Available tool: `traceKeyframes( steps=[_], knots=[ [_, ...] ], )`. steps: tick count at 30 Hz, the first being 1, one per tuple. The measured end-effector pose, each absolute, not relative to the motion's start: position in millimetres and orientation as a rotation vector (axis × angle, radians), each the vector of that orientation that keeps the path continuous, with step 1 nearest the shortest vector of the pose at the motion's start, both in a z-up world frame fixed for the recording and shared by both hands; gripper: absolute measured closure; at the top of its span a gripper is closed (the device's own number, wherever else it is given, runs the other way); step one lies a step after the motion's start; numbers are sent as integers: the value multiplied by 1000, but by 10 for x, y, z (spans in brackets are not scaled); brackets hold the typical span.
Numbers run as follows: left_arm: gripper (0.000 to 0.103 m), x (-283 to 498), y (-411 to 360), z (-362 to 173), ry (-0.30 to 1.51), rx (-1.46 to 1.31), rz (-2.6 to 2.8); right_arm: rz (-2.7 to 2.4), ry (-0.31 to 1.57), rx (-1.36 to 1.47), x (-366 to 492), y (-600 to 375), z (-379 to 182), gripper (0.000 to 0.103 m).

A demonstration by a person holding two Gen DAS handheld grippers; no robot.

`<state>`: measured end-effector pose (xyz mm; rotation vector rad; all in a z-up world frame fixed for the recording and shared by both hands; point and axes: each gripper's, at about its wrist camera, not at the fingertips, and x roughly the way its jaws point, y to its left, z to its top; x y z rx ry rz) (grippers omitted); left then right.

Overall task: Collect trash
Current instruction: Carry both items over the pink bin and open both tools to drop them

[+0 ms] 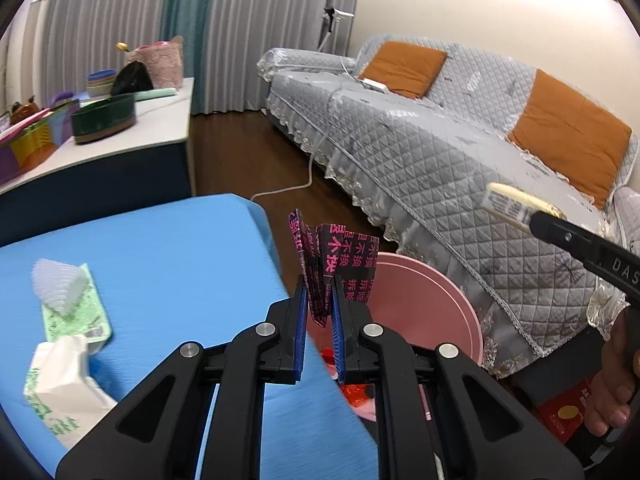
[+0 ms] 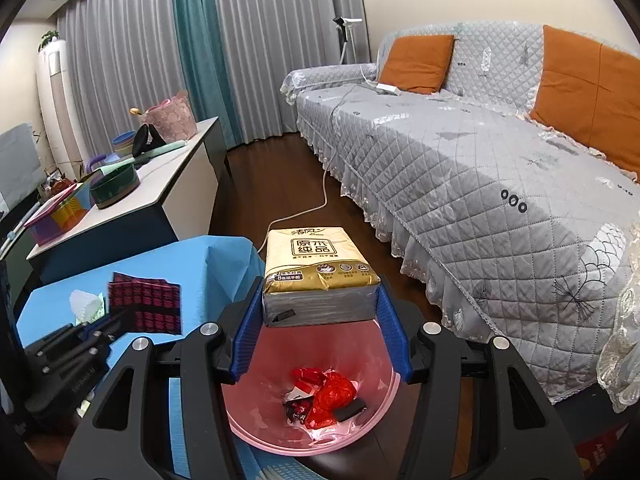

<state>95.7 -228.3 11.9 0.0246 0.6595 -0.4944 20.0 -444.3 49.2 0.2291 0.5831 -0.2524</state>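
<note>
Dark wood flooring (image 2: 256, 184) ran between a grey quilted sofa (image 2: 460, 168) with orange cushions (image 2: 416, 62) and a white sideboard (image 2: 132, 200) cluttered with bowls and a pink basket, grey and teal curtains (image 2: 192, 40) closing the far wall. Nearer, a blue tabletop (image 1: 172, 248) stood beside a pink bin (image 2: 312, 424) on the floor.

Over that bin hung a gold tissue pack (image 2: 316, 268), lying flat, its long axis pointing away from the right wrist camera toward the curtains, printed face up. The right tongs (image 2: 320, 328) were spread wide and clamped on the pack's near end, one blue pad (image 2: 248, 332) against each side. Below it, red plastic wrappers (image 2: 328, 400) lay in the bottom of the bin.

A black wrapper with pink lettering (image 1: 332, 264) stood upright between the pads of the left tongs (image 1: 318, 320), creased into folds, its long axis vertical. Those tongs were closed down narrow on its lower edge, positioned just past the tabletop's corner with the bin's rim (image 1: 440, 280) behind.

On the tabletop, well apart from the tongs, lay a green packet (image 1: 76, 312) with a clear fluted cup (image 1: 60, 284) on it, and just beside them a soft tissue pack (image 1: 60, 384) with a white tissue sticking out.
</note>
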Motion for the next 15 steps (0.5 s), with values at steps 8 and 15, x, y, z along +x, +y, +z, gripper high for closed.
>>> traceKeyframes(
  steps=[8,15],
  knots=[
    [92,1009,-2501,-105,710,53,-515,-248,607,241,283,-4497,408,49],
    [92,1030,-2635,-216,734,69,-531,-244,628,243,346,-4487,345,49]
  ],
)
